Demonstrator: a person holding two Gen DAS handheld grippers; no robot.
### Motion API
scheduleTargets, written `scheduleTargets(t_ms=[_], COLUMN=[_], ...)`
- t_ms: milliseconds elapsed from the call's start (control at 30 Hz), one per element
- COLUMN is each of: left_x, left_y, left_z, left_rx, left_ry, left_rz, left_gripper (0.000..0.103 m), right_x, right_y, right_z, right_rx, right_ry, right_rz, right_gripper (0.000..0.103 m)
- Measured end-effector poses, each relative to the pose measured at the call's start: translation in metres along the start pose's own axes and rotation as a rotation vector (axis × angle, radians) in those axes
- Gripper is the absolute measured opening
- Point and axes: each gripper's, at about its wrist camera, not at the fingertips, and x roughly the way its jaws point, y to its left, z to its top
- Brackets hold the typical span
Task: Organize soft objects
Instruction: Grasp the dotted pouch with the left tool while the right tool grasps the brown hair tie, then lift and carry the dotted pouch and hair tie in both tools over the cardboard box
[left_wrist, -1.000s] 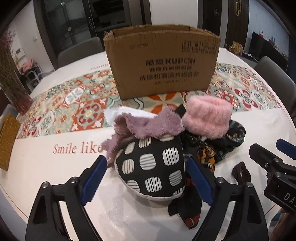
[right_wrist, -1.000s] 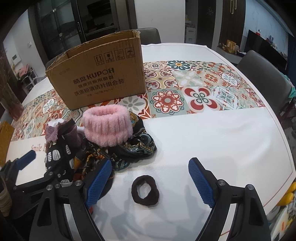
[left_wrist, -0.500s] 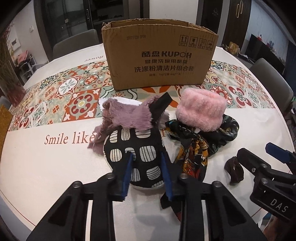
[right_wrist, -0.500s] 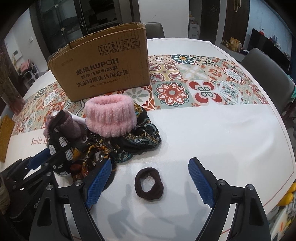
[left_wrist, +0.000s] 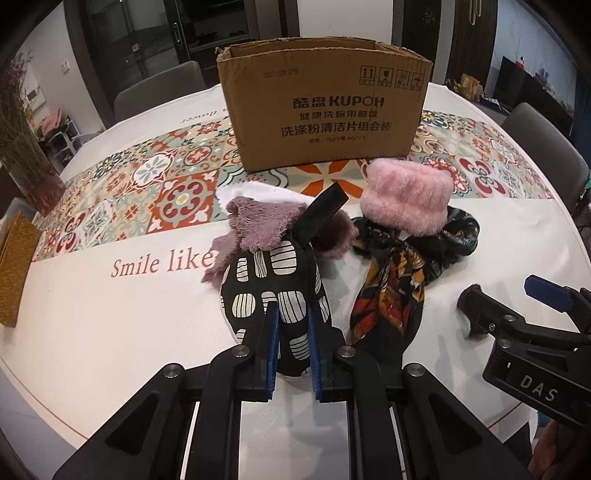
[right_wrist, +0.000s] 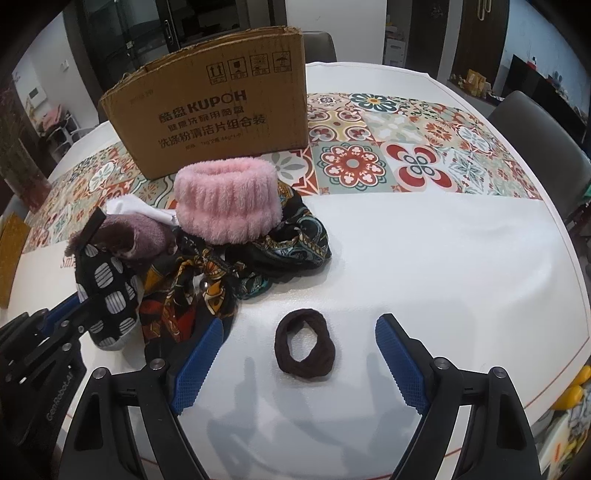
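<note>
Slipper (left_wrist: 275, 291) pinched by closing left gripper (left_wrist: 291, 332), bare tablecloth (right_wrist: 443, 266) rightward

Your right gripper (right_wrist: 299, 360) has open white tablecloth (right_wrist: 443, 258) ahead and to its right, clear up to the tiled runner. Only the dark brown fuzzy hair tie (right_wrist: 304, 349) lies between its wide-apart jaws. To the left the way is blocked: the heap of patterned silk scarves (right_wrist: 221, 280), the pink fluffy headband (right_wrist: 225, 199) on top, and your left gripper (left_wrist: 291, 328), jaws closing on the black-and-white patterned slipper (left_wrist: 273, 291). Behind the heap the tall brown cardboard box (left_wrist: 325, 122) walls off the centre. Bare cloth lies left of the slipper.
</note>
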Motion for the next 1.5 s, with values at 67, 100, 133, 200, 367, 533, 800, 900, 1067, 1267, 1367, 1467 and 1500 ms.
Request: scheduleTargets(t_ms=[67,100,133,200,367,533,800,900,1067,1267,1367,1467,1500], left_x=[-0.001,-0.001,-0.001,-0.001,-0.008,-0.021,-0.028,-0.034,-0.042,-0.054,-0.058,-0.06,-0.061], left_y=[0.001,0.002,0.002,0.002,0.002,0.0,-0.002,-0.004,-0.005,-0.005,-0.005,-0.003,-0.003], left_z=[-0.002,-0.003,-0.004,-0.005,-0.006,-0.006,-0.004,-0.003,0.0,0.005,0.007,0.009,0.01], left_rx=[-0.001,-0.002,-0.001,0.002,0.008,0.028,0.028,0.034,0.038,0.037,0.037,0.034,0.032], left_ry=[0.006,0.009,0.01,0.012,0.003,-0.032,-0.052,-0.071,-0.097,-0.134,-0.145,-0.153,-0.157], left_rz=[0.01,0.014,0.016,0.019,0.025,0.03,0.03,0.031,0.03,0.037,0.041,0.045,0.047], left_gripper=[0.015,0.015,0.015,0.015,0.015,0.015,0.015,0.015,0.015,0.015,0.015,0.015,0.015], right_x=[0.004,0.005,0.007,0.011,0.023,0.023,0.009,0.001,-0.014,-0.024,-0.03,-0.035,-0.036], right_y=[0.002,0.003,0.004,0.006,0.005,0.005,0.009,0.01,0.015,0.014,0.015,0.015,0.015], right_z=[-0.003,-0.003,-0.004,-0.006,-0.01,-0.012,-0.009,-0.007,-0.003,0.002,0.004,0.008,0.009], right_rx=[-0.008,-0.011,-0.016,-0.025,-0.024,-0.021,-0.042,-0.042,-0.056,-0.044,-0.045,-0.045,-0.044], right_ry=[0.019,0.025,0.033,0.05,0.106,0.11,0.048,0.018,-0.029,-0.053,-0.067,-0.082,-0.087], right_rz=[-0.007,-0.013,-0.023,-0.039,-0.052,-0.028,-0.011,-0.005,0.013,0.032,0.036,0.04,0.042], right_gripper=[0.085,0.084,0.082,0.076,0.044,0.01,0.007,0.007,0.006,0.006,0.006,0.006,0.006])
